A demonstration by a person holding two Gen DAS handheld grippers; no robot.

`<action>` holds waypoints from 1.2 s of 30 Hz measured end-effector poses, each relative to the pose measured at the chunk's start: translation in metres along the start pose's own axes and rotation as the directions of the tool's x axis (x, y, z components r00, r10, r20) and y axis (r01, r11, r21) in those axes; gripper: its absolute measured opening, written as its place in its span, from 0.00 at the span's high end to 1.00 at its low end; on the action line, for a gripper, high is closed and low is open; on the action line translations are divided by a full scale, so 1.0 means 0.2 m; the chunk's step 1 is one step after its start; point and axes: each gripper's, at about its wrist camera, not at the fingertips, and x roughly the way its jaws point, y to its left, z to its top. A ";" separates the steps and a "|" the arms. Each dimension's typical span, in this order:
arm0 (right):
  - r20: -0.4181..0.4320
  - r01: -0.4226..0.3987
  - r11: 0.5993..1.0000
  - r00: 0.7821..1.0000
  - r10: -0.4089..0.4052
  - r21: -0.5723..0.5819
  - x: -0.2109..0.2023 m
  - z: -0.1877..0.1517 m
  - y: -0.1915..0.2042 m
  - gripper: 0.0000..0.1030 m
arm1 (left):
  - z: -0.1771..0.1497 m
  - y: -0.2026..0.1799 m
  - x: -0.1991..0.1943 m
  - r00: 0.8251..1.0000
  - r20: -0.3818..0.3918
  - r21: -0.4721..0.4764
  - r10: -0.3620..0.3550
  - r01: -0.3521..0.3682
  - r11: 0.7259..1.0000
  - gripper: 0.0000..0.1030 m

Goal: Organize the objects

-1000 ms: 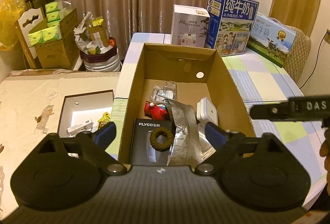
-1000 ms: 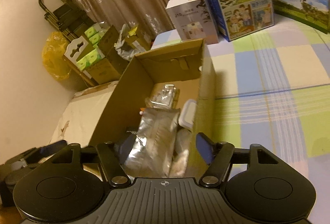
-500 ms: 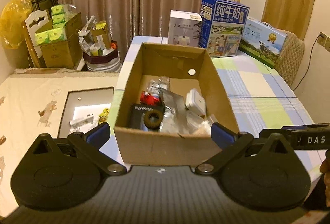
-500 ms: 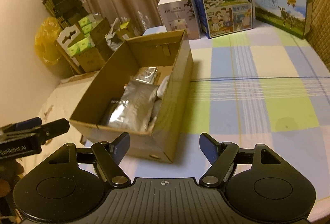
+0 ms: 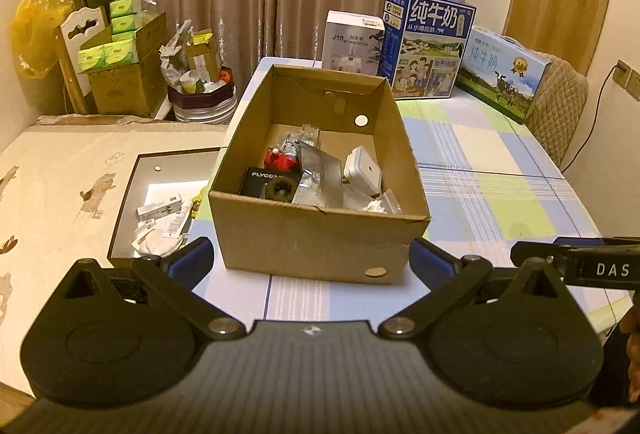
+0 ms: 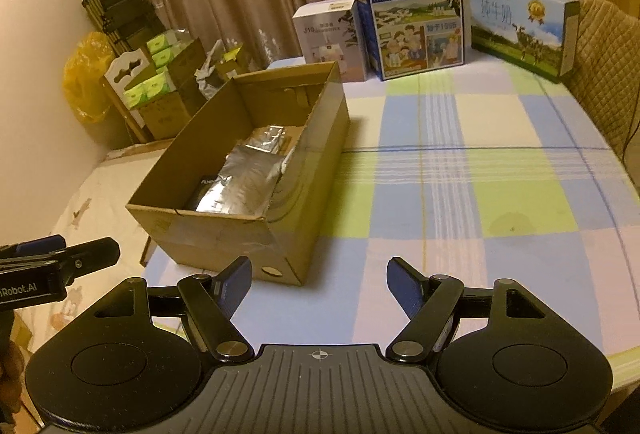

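My left gripper (image 5: 310, 260) and right gripper (image 6: 319, 280) both hung with jaws spread wide, holding nothing, short of the near edge of the table (image 6: 500, 170), which wore a smooth cloth checked in blue, green and pink. A rectangular brown cardboard box (image 5: 320, 242) stood open near the table's left edge. Inside lay a crinkled silver foil pouch (image 5: 318, 180), a black carton reading "FLYCO" (image 5: 264, 180), a rounded white plastic case (image 5: 362, 170) and a red object (image 5: 282, 161). At the far edge stood a blue milk carton (image 6: 412, 14) printed "纯牛奶".
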 end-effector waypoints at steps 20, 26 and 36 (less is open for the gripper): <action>0.005 0.043 0.999 0.999 -0.043 -0.018 -0.07 -0.09 -0.04 0.30 | -0.09 -0.11 -0.04 1.000 0.000 0.037 0.005 -0.005 0.999 0.01; 0.003 0.049 0.999 0.999 -0.049 -0.014 -0.07 -0.10 -0.05 0.30 | -0.11 -0.13 -0.03 1.000 -0.006 0.033 0.002 -0.002 0.999 0.01; 0.005 0.049 0.999 0.999 -0.049 -0.003 -0.08 -0.10 -0.07 0.30 | -0.12 -0.16 -0.02 1.000 -0.017 0.033 0.007 -0.006 0.999 0.01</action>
